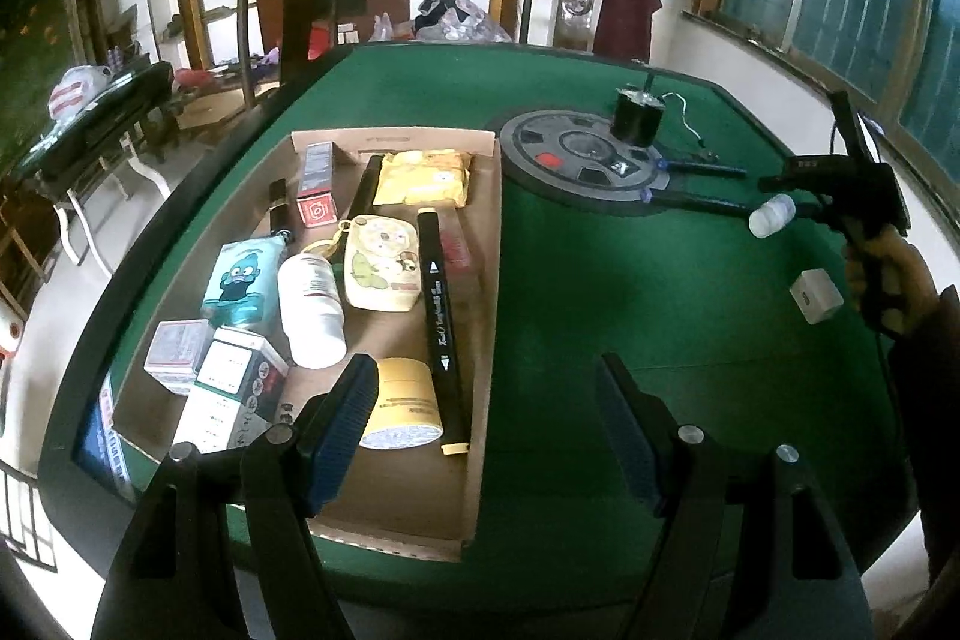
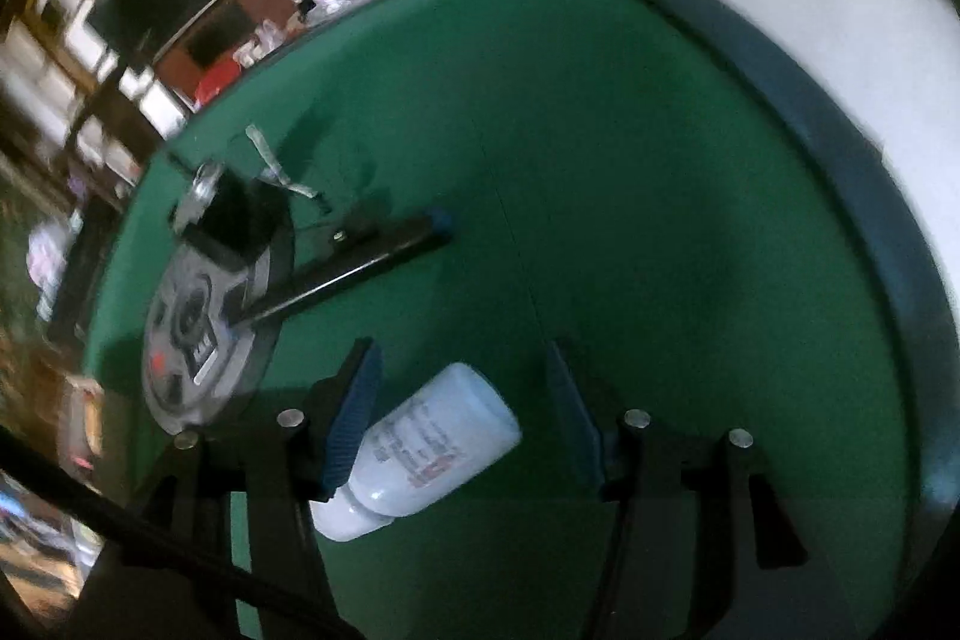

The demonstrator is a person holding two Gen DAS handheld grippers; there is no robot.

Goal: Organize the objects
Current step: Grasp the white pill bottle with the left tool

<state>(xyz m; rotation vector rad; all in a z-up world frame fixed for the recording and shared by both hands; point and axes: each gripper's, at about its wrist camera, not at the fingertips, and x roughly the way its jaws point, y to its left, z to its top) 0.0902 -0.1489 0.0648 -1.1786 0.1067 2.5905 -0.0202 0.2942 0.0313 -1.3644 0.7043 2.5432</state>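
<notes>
White plastic bottle [image 2: 420,448] is carried between right gripper [image 2: 462,412] jaws above green felt table [image 2: 660,220]. Grip can't be confirmed. Left gripper [image 1: 486,430] jaws are held wide, empty, by shallow cardboard tray [image 1: 486,280].

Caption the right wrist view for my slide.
Right gripper with a small white bottle between its fingers, green table beyond.

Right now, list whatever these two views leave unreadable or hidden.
- Right wrist view: label of the small white bottle, smeared by motion blur.
- Right wrist view: whether the right gripper clamps that bottle; its cap sits behind one finger.
- Left wrist view: yellow jar, partly behind a finger of the left gripper.
- Left wrist view: marking on the white block, too small.
</notes>
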